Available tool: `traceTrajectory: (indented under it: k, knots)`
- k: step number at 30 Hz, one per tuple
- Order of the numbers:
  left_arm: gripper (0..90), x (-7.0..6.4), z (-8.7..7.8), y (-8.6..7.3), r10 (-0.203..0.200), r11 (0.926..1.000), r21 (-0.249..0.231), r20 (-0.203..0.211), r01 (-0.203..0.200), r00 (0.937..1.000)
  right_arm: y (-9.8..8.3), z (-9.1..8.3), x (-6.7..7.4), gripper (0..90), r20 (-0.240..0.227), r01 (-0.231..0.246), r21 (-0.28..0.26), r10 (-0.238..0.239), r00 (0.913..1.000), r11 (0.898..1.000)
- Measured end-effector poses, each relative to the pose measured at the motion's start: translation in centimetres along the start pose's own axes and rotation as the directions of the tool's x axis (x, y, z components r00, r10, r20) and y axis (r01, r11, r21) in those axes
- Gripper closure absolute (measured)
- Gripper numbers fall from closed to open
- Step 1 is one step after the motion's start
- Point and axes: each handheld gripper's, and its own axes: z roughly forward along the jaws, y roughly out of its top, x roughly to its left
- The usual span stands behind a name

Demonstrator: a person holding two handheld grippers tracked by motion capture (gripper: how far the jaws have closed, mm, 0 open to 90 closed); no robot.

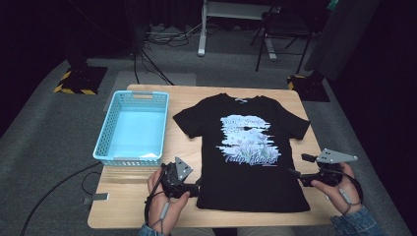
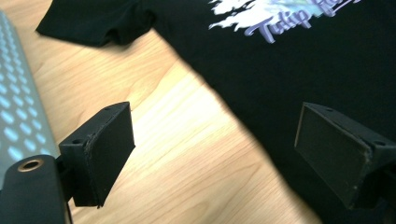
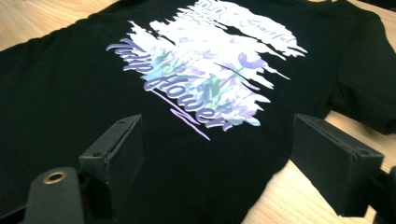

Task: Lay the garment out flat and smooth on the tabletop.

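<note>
Left gripper (image 2: pixel 212 156): jaws spread wide, nothing pinched between them, bare wood and the shirt's left side edge in the gap. Low over the table (image 1: pixel 123 194), just at the lower left side of the black T-shirt (image 1: pixel 246 167), one jaw above the wood, the other above the dark cloth. Held in the person's left hand (image 1: pixel 164 204) at the near edge of the table.

Right gripper (image 3: pixel 217 161): jaws likewise spread wide, gripping nothing, the shirt's right side edge lying between them. Pointed inward at the shirt's lower right side, held in the right hand (image 1: pixel 342 189) just off the table's right edge.

T-shirt flat on the table, front up, collar far from the person, hem near, both sleeves laid out to the sides. White and purple print (image 1: pixel 248 140) across the chest, with lettering that reads "Tulip Flower".

Light blue basket (image 1: pixel 104 142) on the far left part of the table, just beside the shirt's left sleeve but apart from it. Perforated walls, handle slot in the far wall, nothing inside.
</note>
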Motion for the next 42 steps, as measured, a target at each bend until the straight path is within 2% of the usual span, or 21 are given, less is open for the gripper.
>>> traceTrajectory:
  k: [6, 10, 17, 21, 31, 39, 42]
  knots:
    - [11.7, 1.2, -0.3, -1.0, -0.022, 0.9997, 0.007, -0.010, 0.022, 0.9997, -0.8, -0.2, -0.8, 18.2, 0.016, -0.009, 0.017, 0.009, 0.9998, 1.000]
    - [11.7, 1.9, -0.6, -1.7, -0.028, 0.9995, 0.011, -0.017, 0.028, 0.9995, -1.5, -0.4, -1.4, 18.2, 0.039, 0.007, 0.032, -0.008, 0.9992, 0.999]
    - [11.7, 3.2, -0.6, -3.2, -0.032, 0.9992, 0.025, -0.023, 0.032, 0.9992, -2.7, -0.4, -1.9, 18.1, 0.037, -0.003, 0.045, 0.001, 0.9993, 0.999]
    - [11.7, 4.0, -0.5, -4.1, -0.049, 0.9980, 0.038, -0.036, 0.051, 0.9981, -3.5, -0.4, -2.2, 18.1, 0.044, -0.010, 0.053, 0.008, 0.9990, 0.999]
    - [11.7, 5.1, -0.7, -5.5, -0.073, 0.9956, 0.055, -0.034, 0.075, 0.9967, -5.3, -0.3, -2.9, 17.4, 0.057, -0.040, 0.081, 0.035, 0.9977, 0.996]
    - [11.6, 6.2, -1.3, -6.8, -0.078, 0.9944, 0.068, -0.036, 0.081, 0.9963, -6.9, -0.8, -3.1, 17.1, 0.059, -0.051, 0.099, 0.046, 0.9972, 0.994]
    - [11.5, 6.2, -1.2, -7.2, -0.088, 0.9928, 0.079, -0.033, 0.091, 0.9956, -7.4, -0.6, -3.0, 16.9, 0.058, -0.062, 0.107, 0.056, 0.9968, 0.992]
